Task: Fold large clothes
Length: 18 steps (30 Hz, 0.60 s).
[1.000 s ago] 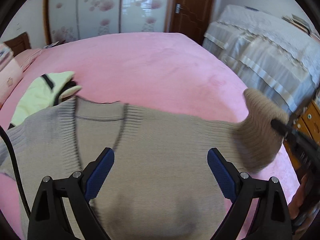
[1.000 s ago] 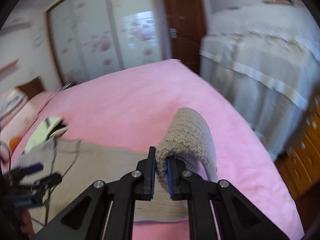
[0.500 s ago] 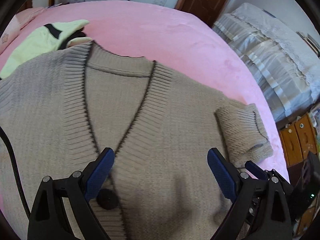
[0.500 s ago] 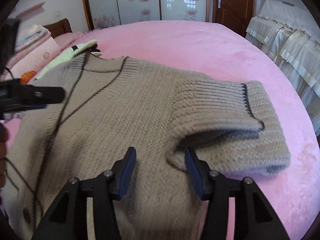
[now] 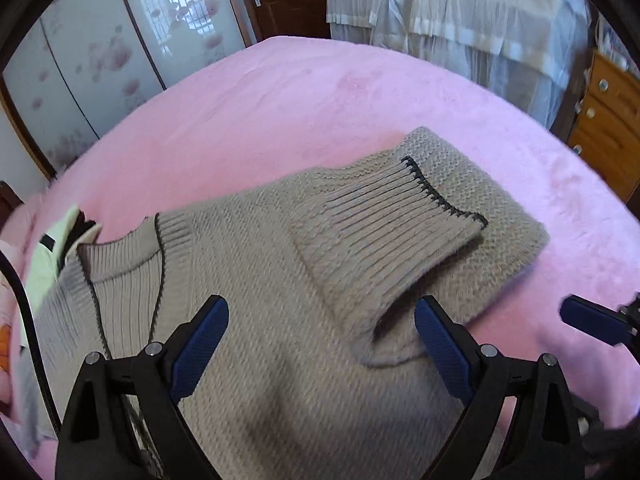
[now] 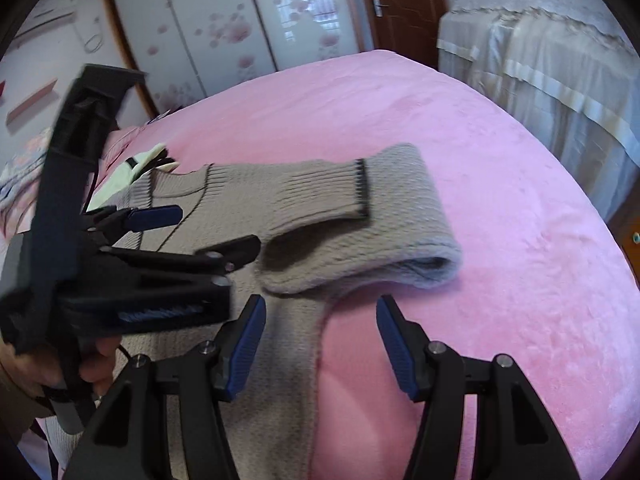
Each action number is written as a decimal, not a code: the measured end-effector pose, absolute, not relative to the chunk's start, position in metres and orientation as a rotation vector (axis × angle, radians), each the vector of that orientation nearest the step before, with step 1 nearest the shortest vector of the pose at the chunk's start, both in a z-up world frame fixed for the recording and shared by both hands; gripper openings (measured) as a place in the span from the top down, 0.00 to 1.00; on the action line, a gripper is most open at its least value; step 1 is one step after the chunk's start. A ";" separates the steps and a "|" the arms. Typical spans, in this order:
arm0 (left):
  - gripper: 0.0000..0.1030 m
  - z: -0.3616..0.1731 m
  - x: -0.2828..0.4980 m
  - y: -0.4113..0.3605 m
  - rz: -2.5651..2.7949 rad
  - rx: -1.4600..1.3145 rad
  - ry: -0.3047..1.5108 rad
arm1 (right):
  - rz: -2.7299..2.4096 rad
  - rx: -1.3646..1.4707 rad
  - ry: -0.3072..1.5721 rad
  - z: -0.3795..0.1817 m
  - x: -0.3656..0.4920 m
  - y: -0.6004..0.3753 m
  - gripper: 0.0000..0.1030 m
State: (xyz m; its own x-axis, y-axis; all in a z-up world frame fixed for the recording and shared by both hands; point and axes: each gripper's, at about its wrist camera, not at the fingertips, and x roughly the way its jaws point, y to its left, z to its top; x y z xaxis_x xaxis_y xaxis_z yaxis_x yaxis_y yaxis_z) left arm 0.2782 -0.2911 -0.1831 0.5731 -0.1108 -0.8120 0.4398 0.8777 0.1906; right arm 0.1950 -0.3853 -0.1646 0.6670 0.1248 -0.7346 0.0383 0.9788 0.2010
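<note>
- On a pink bed, a beige cardigan lies flat, its sleeve doubled back across the chest, apparently the first fold.
- Right gripper hangs empty, jaws parted beside the sleeve; left gripper hovers wide over the body.
- A pale garment crowds the collar.

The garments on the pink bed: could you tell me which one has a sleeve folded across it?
The beige knit cardigan, cuff lying on its chest. The pale yellow-green garment lies partly hidden beyond its collar.

Beige cardigan, sleeve folded across
</note>
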 end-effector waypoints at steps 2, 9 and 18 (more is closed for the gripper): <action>0.09 -0.190 0.286 -0.305 -0.305 0.428 0.926 | 0.026 0.216 0.854 -0.171 0.195 -0.394 0.44; 0.90 -0.207 0.322 -0.301 -0.252 0.337 1.062 | -0.012 0.281 0.906 -0.197 0.199 -0.417 0.44; 0.95 -0.136 0.332 -0.237 -0.297 0.130 0.942 | 0.058 0.377 0.925 -0.207 0.227 -0.407 0.44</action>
